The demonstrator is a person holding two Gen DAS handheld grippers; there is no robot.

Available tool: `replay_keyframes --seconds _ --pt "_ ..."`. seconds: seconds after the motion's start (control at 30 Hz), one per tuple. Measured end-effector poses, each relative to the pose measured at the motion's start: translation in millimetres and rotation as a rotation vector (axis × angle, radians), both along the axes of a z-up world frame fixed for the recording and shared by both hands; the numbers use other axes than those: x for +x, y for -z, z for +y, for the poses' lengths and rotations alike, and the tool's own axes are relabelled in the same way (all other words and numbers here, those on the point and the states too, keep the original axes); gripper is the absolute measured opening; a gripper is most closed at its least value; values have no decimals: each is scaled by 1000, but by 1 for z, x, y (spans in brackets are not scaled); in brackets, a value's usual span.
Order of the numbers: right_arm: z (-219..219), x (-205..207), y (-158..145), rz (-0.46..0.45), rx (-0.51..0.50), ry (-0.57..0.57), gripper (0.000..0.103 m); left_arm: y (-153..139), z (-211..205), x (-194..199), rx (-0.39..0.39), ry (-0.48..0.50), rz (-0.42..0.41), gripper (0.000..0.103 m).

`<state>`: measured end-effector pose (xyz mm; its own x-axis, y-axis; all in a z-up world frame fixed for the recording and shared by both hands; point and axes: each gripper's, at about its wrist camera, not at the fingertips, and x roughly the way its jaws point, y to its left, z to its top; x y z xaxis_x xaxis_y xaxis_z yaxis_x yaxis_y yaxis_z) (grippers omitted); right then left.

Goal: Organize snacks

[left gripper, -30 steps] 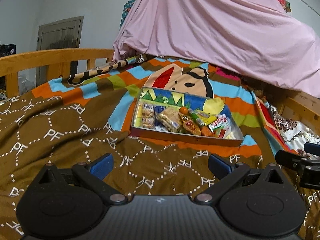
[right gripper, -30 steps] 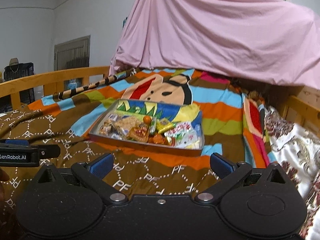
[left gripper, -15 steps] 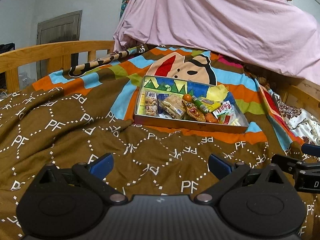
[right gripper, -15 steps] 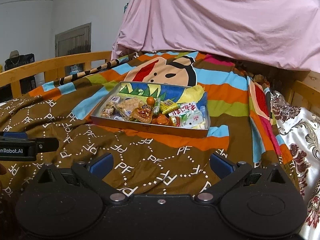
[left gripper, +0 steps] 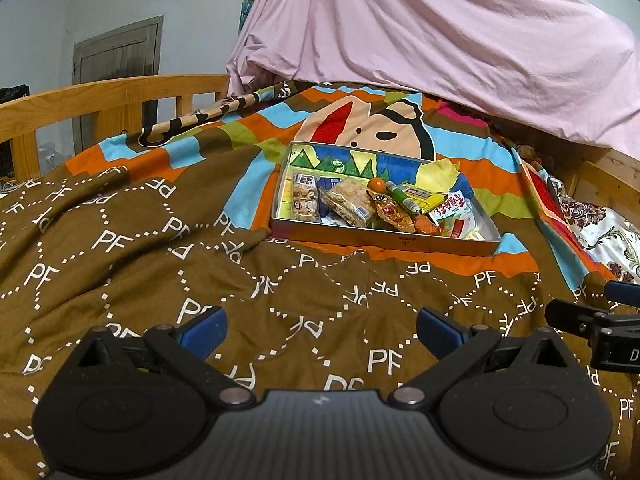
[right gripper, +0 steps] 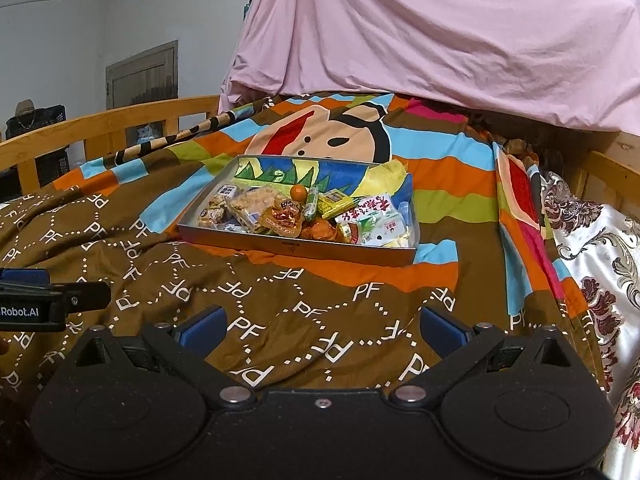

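Nearest, the left gripper (left gripper: 320, 326) and right gripper (right gripper: 322, 326) hover side by side over a brown quilt (left gripper: 160, 264) printed with white letters, each with its blue-padded fingers spread wide and holding nothing. Beyond them, well short of contact, a shallow open box (left gripper: 384, 236) rests on the quilt's striped cartoon section, packed with snacks (right gripper: 304, 212): wrapped biscuits, a crisp bar, a small orange, bright packets. Behind the box a pink sheet (left gripper: 440, 40) drapes high, with a wooden bed rail (left gripper: 100, 96) off to the box's left.

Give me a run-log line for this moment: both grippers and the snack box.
left gripper: open, empty, over blanket | right gripper: open, empty | snack box: on bed ahead, full, untouched | phase: approach
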<state>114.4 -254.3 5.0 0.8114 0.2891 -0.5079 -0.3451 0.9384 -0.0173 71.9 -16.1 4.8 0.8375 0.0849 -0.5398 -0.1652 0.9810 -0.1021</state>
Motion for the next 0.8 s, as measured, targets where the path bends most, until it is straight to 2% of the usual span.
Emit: replay_keyframes --seconds 0.8 --pt "2 -1 3 9 -3 -4 102 1 -2 -1 -13 6 8 103"
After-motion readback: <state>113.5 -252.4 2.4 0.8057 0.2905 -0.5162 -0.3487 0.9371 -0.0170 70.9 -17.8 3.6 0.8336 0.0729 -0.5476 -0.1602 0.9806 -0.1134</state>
